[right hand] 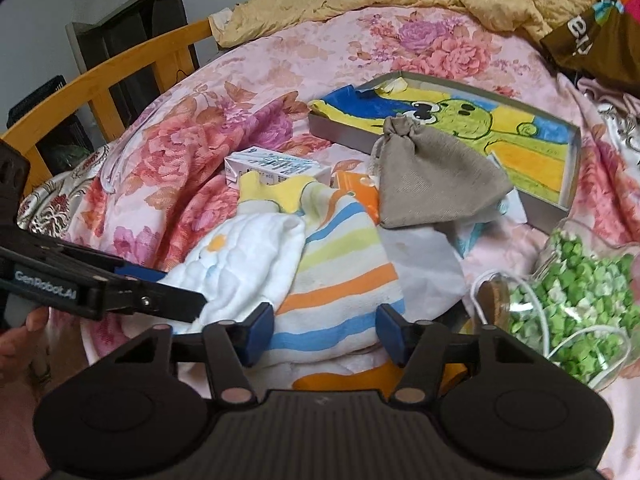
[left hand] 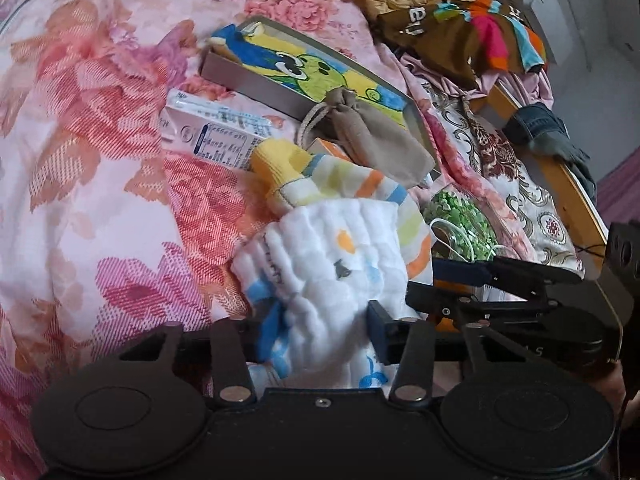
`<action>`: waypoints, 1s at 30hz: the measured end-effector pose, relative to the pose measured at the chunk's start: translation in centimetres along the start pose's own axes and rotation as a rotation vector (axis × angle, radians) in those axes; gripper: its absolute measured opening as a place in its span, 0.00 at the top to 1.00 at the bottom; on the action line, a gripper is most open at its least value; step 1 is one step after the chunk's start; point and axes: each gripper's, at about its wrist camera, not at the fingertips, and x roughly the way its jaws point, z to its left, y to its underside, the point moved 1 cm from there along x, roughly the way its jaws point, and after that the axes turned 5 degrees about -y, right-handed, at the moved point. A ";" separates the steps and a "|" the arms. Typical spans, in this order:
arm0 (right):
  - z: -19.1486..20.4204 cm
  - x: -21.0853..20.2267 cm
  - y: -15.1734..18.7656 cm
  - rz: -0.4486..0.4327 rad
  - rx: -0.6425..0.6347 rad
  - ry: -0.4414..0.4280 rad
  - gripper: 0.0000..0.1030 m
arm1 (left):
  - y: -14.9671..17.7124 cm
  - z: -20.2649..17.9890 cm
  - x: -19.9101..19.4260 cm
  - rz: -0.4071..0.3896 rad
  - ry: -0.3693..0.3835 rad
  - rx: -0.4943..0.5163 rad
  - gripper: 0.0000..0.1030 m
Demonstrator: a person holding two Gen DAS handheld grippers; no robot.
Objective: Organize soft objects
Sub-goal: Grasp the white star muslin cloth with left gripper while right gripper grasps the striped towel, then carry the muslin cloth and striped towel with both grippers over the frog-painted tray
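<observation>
Both pairs of jaws stand spread. The left gripper (left hand: 320,332) has the white quilted cloth (left hand: 324,256) bunched between its fingers, not pinched. The right gripper (right hand: 326,330) straddles the striped towel (right hand: 340,264), whose near edge lies between its blue pads (right hand: 258,330). Beyond the right jaws a grey drawstring pouch (right hand: 432,184) leans against a shallow box (right hand: 556,216).

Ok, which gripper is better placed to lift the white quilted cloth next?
Left. The left gripper already has its open jaws around the white quilted cloth. The right gripper is open over the striped towel beside it.
</observation>
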 end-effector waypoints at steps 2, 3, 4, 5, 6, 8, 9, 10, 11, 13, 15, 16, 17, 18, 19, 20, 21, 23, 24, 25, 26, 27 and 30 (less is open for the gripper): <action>0.1 0.1 0.0 -0.001 0.001 -0.010 0.51 | 0.0 0.0 0.0 -0.002 0.003 -0.003 0.65; 0.1 0.1 0.1 -0.002 0.000 -0.015 0.54 | 0.0 0.0 0.0 -0.003 0.004 -0.003 0.67; 0.2 0.1 0.1 -0.002 0.002 -0.025 0.61 | 0.0 0.0 0.0 -0.008 0.002 -0.001 0.71; 0.2 0.1 0.1 -0.004 0.005 -0.034 0.68 | 0.0 0.0 -0.1 -0.013 0.000 0.001 0.75; 0.3 0.1 0.1 -0.006 0.007 -0.043 0.70 | 0.0 -0.1 -0.2 -0.018 0.000 0.003 0.76; 0.3 0.0 0.2 -0.011 0.009 -0.061 0.80 | 0.3 0.0 -0.4 -0.028 -0.008 0.020 0.80; 0.3 -0.1 0.2 -0.015 0.016 -0.067 0.81 | 0.3 -0.2 -0.4 -0.030 -0.021 0.031 0.80; 0.2 -0.1 0.2 -0.019 0.023 -0.072 0.85 | 0.4 -0.2 -0.5 -0.032 -0.029 0.038 0.81; 0.1 -0.2 0.3 -0.024 0.031 -0.073 0.88 | 0.4 -0.2 -0.6 -0.039 -0.034 0.040 0.82; 0.0 -0.3 0.3 -0.036 0.029 -0.056 0.90 | 0.4 -0.3 -1.1 -0.066 -0.044 0.040 0.84; 0.2 -0.6 0.4 -0.054 0.007 -0.031 0.92 | 0.3 -0.3 -1.8 -0.098 -0.056 0.032 0.85; 0.3 -0.7 0.4 -0.062 -0.006 -0.018 0.92 | 0.3 -0.3 -2.2 -0.116 -0.060 0.024 0.85; 0.6 -1.0 0.4 -0.077 -0.025 0.000 0.92 | 0.3 -0.3 -2.6 -0.133 -0.063 0.018 0.85; 0.8 -1.2 0.4 -0.090 -0.040 0.010 0.92 | 0.3 -0.4 -3.0 -0.152 -0.069 0.012 0.86; 1.0 -1.4 0.5 -0.107 -0.058 0.020 0.93 | 0.3 -0.3 -3.4 -0.165 -0.074 0.008 0.86; 1.3 -1.7 0.5 -0.126 -0.081 0.034 0.93 | 0.3 -0.4 -3.7 -0.179 -0.079 0.004 0.86; 1.6 -2.0 0.6 -0.142 -0.100 0.047 0.93 | 0.3 -0.4 -4.1 -0.195 -0.082 0.000 0.86; 2.1 -2.6 0.7 -0.180 -0.141 0.074 0.93 | 0.3 -0.6 -4.7 -0.226 -0.089 0.000 0.86; 2.5 -2.8 0.7 -0.199 -0.161 0.088 0.93 | 0.4 -0.7 -5.0 -0.247 -0.096 0.004 0.86; 2.7 -3.1 0.7 -0.218 -0.177 0.103 0.93 | 0.4 -0.8 -5.5 -0.272 -0.106 0.011 0.86; 3.1 -3.3 0.7 -0.234 -0.192 0.118 0.93 | 0.5 -1.1 -5.9 -0.301 -0.117 0.019 0.86; 3.3 -3.6 0.8 -0.250 -0.207 0.136 0.93 | 0.5 -1.3 -6.4 -0.328 -0.125 0.024 0.86; 4.0 -4.4 0.7 -0.303 -0.246 0.191 0.93 | 0.5 -1.8 -7.6 -0.388 -0.143 0.020 0.86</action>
